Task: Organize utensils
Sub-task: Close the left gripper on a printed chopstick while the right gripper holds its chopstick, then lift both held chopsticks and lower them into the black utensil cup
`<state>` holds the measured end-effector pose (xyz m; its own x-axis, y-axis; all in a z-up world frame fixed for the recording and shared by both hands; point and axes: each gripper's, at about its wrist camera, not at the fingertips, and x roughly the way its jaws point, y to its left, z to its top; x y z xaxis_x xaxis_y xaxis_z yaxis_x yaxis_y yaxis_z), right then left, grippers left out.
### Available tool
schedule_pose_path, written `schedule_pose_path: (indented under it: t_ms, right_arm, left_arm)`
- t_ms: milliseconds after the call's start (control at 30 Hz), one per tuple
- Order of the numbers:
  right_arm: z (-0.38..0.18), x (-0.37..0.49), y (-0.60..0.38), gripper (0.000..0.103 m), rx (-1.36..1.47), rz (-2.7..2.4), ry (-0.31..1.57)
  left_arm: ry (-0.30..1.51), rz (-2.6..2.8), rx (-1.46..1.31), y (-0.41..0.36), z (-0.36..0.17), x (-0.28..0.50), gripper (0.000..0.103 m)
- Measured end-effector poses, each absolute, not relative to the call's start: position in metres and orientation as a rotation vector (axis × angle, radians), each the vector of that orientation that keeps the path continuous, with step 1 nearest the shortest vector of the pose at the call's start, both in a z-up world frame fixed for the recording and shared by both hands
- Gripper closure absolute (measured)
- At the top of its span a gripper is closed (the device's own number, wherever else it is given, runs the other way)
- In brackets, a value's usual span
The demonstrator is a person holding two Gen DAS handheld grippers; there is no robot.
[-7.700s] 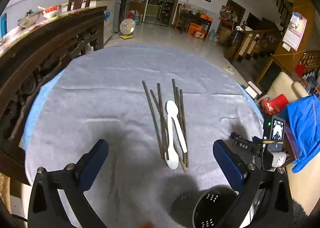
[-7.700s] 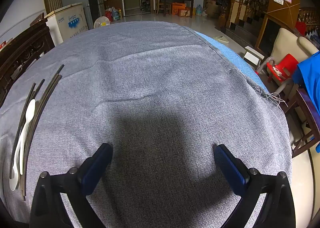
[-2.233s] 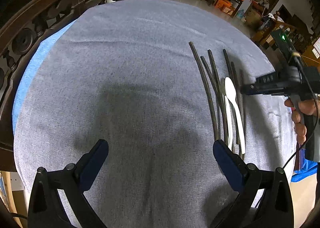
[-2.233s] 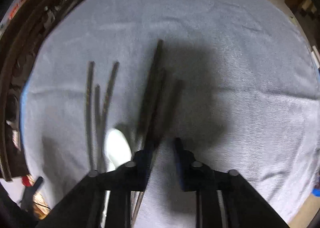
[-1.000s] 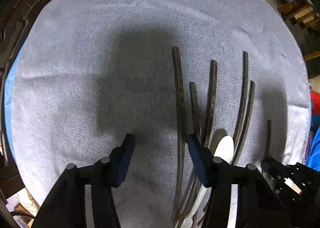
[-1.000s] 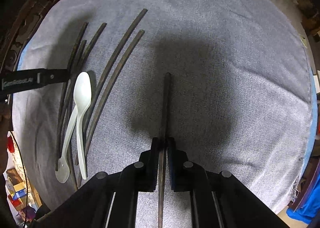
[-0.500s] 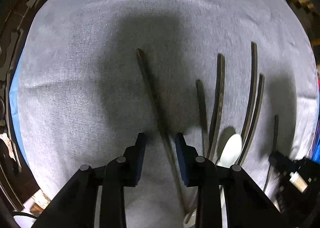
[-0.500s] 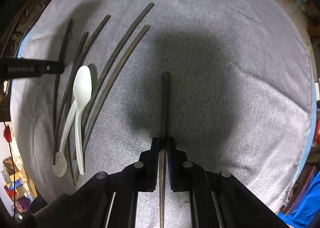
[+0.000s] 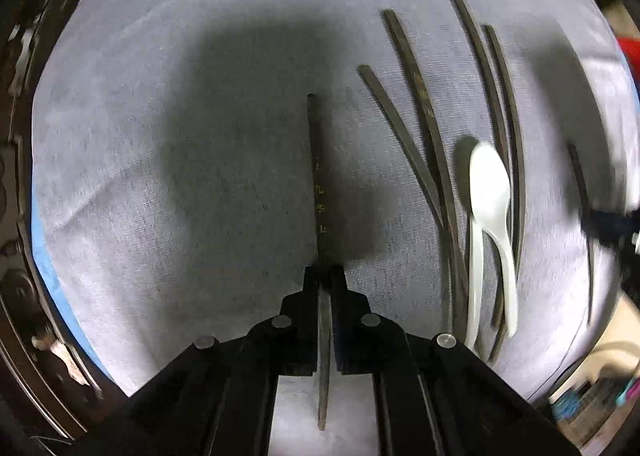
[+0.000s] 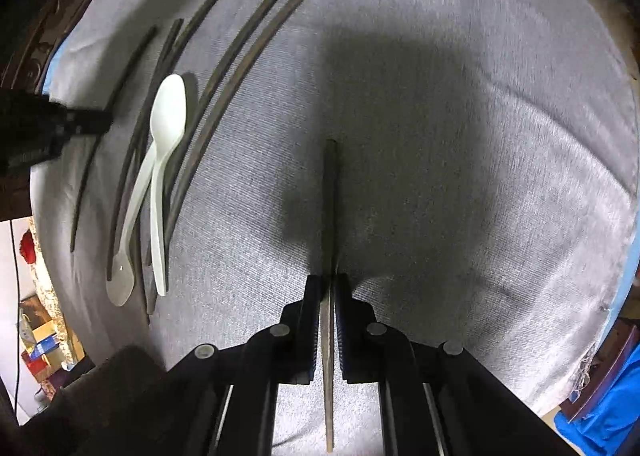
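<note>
**Both claws clamped on a chopstick**

The left claw [image 9: 325, 276] has just been closing and now pinches one chopstick [image 9: 318, 175]; the right claw [image 10: 329, 284] grips another [image 10: 330, 195]. Remaining chopsticks [image 9: 420, 115] and two white spoons [image 9: 490, 191] lie on the grey-clothed tabletop [image 9: 160, 175]. Next, probably, lifting both sticks clear without dragging the cloth.

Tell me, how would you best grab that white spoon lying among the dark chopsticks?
Probably from above, pinching across the upper white spoon's slim handle near its middle. It lies flat on the grey cloth, crossing another spoon with chopsticks close beside, so a narrow sideways pinch fits best.
</note>
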<state>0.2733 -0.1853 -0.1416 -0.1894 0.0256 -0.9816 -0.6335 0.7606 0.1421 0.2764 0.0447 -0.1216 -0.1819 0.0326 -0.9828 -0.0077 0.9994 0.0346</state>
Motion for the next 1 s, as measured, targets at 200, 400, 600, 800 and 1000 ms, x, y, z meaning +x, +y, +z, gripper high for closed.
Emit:
schedule_pose_path:
  t_ms: [200,400,600,800,1000]
  right_arm:
    - [-0.145,0.277,-0.172,0.093,-0.522,0.610,1.686]
    - [-0.140,0.266,-0.181,0.095,-0.432,0.575,1.632]
    - [-0.111,0.248,-0.210,0.095,-0.250,0.589,1.523]
    - [-0.067,0.213,-0.245,0.095,-0.085,0.587,1.353]
    - [-0.041,0.184,-0.288,0.096,0.045,0.580,1.210]
  left_arm:
    - [1.725,0.067,0.027,0.034,-0.126,0.260,0.099]
    - [1.656,0.089,-0.045,0.037,-0.125,0.228,0.098]
    - [1.484,0.082,-0.182,0.051,-0.093,0.173,0.098]
    - [1.239,0.094,-0.315,0.072,-0.053,0.107,0.098]
    - [1.069,0.110,-0.398,0.068,-0.009,0.062,0.098]
